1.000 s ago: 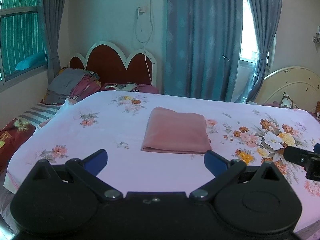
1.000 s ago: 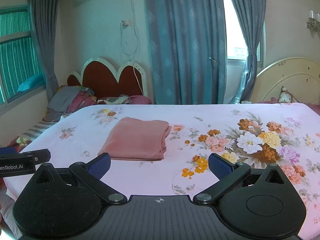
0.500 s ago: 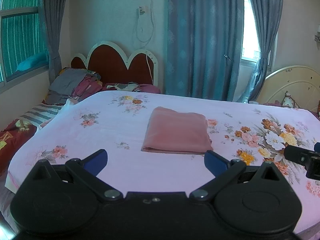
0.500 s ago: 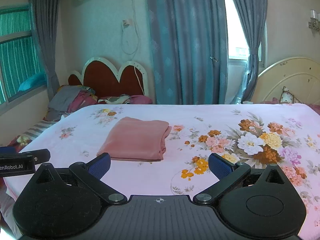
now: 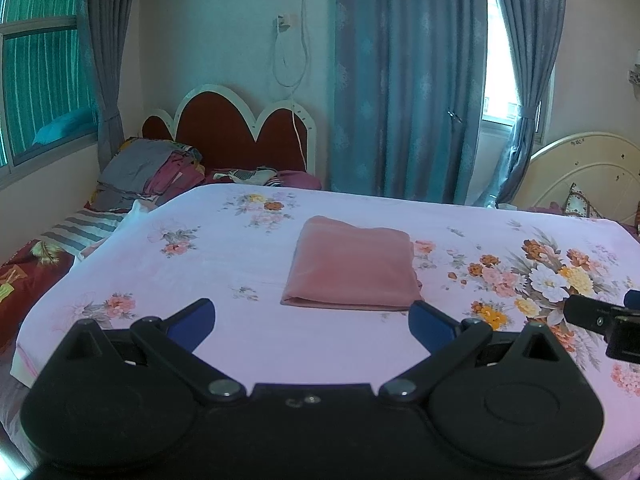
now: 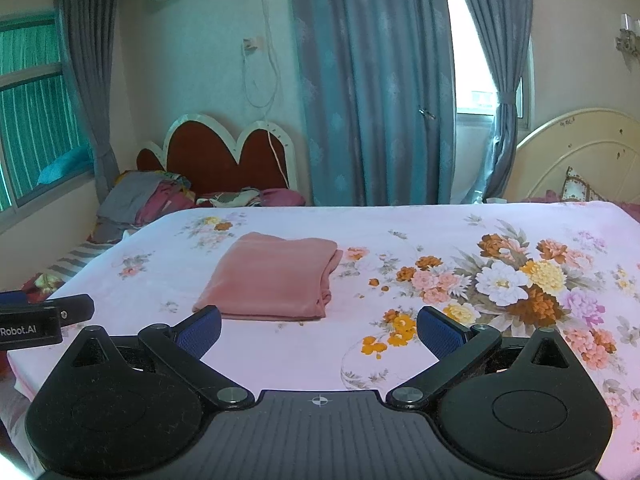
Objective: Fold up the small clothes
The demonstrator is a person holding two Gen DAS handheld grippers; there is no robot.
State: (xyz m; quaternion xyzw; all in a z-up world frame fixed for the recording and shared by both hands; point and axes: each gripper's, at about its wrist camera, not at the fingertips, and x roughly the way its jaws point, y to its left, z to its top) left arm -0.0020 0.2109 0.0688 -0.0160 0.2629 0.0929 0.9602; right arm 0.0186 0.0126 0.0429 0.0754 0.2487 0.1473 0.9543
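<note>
Left gripper: we see both blue-padded fingers spread wide, nothing between them, held above the near edge of the bed, apart from the cloth.
Right gripper: same, fingers wide apart, nothing held; we see it hovering over the near part of the sheet, clear of the cloth.
Pink garment: we find it folded into a neat rectangle, lying flat on the bed, roughly mid-sheet; in the right wrist view it sits left of centre, layered edges showing on its right side.
Bedsheet: pale pink with flower prints, big bouquet print to the right of the garment.
Other gripper in view: the right one's tip pokes in at the right edge of the left wrist view; the left one's tip, lettered "Robot.AI", shows at the left edge of the right view.
Clothes pile: heaped at the far left by the red headboard, well apart from the garment.
Curtains: blue, behind the bed.
</note>
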